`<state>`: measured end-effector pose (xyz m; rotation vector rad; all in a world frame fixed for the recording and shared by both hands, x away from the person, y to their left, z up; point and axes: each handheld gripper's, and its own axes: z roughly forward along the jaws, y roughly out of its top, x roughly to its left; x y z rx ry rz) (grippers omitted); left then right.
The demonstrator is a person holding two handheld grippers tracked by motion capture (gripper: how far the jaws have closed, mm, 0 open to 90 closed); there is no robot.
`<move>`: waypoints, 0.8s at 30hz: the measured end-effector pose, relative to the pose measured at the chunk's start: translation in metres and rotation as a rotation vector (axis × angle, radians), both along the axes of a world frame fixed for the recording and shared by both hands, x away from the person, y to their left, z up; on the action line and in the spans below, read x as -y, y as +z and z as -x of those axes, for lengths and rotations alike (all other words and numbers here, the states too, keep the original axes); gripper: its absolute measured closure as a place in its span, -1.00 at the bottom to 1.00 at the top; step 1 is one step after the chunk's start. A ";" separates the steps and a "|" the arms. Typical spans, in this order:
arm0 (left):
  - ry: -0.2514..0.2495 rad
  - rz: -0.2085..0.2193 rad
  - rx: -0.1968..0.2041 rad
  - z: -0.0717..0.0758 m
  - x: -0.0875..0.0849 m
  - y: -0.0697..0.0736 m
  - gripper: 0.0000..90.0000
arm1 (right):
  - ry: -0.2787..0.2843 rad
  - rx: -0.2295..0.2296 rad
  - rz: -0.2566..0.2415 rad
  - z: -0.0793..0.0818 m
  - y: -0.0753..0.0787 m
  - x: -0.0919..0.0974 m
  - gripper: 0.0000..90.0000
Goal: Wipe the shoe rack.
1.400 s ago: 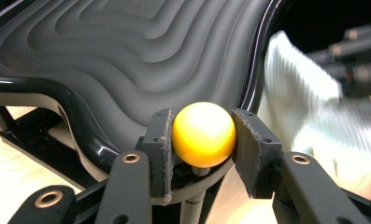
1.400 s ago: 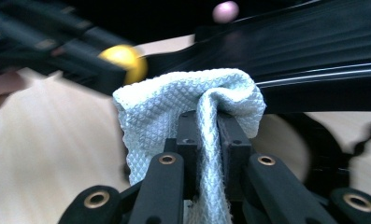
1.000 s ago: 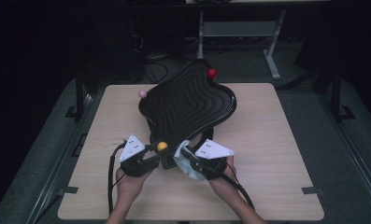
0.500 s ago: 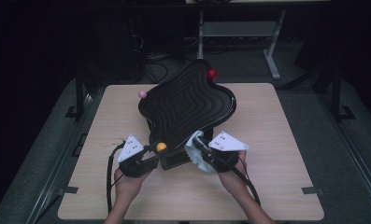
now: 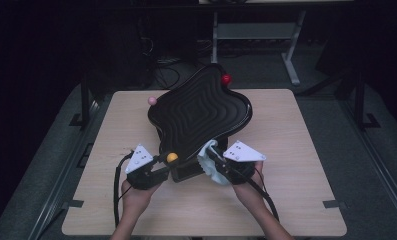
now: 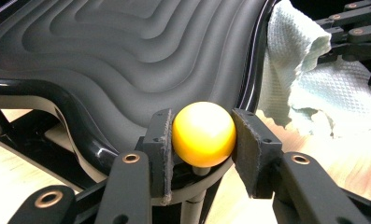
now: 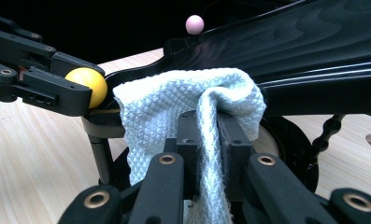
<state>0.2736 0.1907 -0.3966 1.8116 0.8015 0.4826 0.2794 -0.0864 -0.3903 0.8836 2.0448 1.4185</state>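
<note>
A black ridged board [image 5: 201, 112] stands tilted on a stand on the wooden table [image 5: 296, 150], with ball knobs at its corners. My left gripper [image 5: 169, 161] is shut on the yellow ball [image 6: 203, 134] at the near corner, one pad [image 6: 160, 140] pressed on each side. A pale waffle-weave cloth [image 7: 174, 102] is draped against the board's near rim, and my right gripper [image 7: 210, 135] is shut on a fold of it. In the high view the cloth [image 5: 209, 159] bunches just right of the yellow ball [image 5: 172, 157].
A pink ball [image 5: 152, 101] sits at the board's far left corner and a red ball [image 5: 226, 79] at its far tip. Cables trail from both grippers toward the table's near edge. A metal frame [image 5: 291, 55] stands on the dark floor behind.
My right gripper has shifted a little to the right with the cloth along the board's near rim. The left gripper has kept still on the yellow ball.
</note>
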 end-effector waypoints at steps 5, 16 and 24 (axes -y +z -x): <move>-0.009 -0.001 -0.004 -0.001 -0.001 0.001 0.34 | 0.030 -0.001 0.024 0.002 -0.003 -0.007 0.79; -0.008 -0.003 -0.003 0.000 -0.002 0.001 0.34 | 0.028 0.002 0.024 0.002 -0.004 -0.007 0.79; -0.007 -0.002 -0.002 0.000 -0.002 0.000 0.34 | 0.005 0.000 0.003 0.001 -0.001 0.000 0.79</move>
